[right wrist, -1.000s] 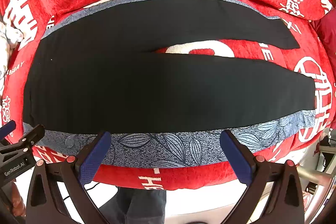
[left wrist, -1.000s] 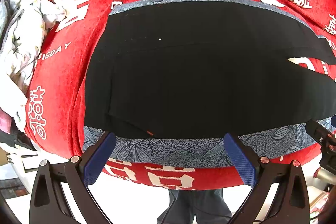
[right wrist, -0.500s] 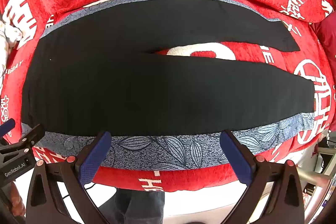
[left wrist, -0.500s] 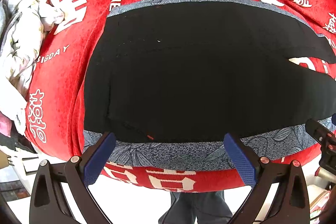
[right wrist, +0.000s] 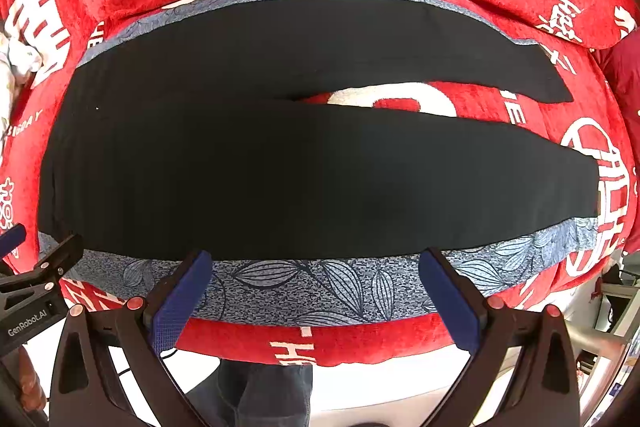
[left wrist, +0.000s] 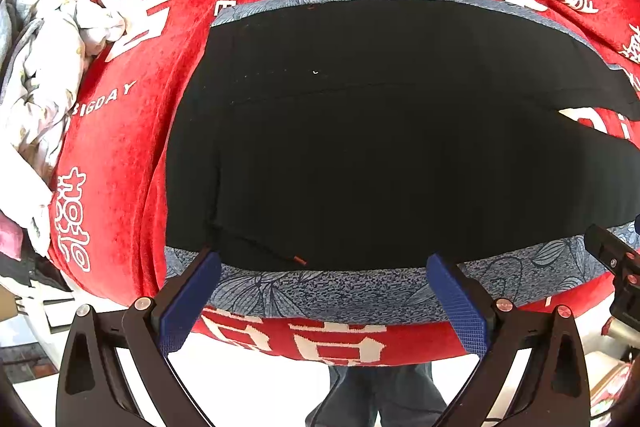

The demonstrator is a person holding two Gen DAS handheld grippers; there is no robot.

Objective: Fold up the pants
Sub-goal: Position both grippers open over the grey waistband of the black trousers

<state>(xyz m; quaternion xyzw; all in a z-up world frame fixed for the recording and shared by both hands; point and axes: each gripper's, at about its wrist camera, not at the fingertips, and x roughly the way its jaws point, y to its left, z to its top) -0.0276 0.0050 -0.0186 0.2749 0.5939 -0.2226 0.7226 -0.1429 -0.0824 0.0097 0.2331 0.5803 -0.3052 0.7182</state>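
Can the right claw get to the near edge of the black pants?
Probably yes. The right claw is open and just short of the black pants, with only flat blue leafy cloth between them.

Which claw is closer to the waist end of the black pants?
The left claw. It sits at the near edge right by the pants' waist end. The right claw is farther along, by the near leg.

Both claws have eased slightly nearer the black pants (left wrist: 380, 155).
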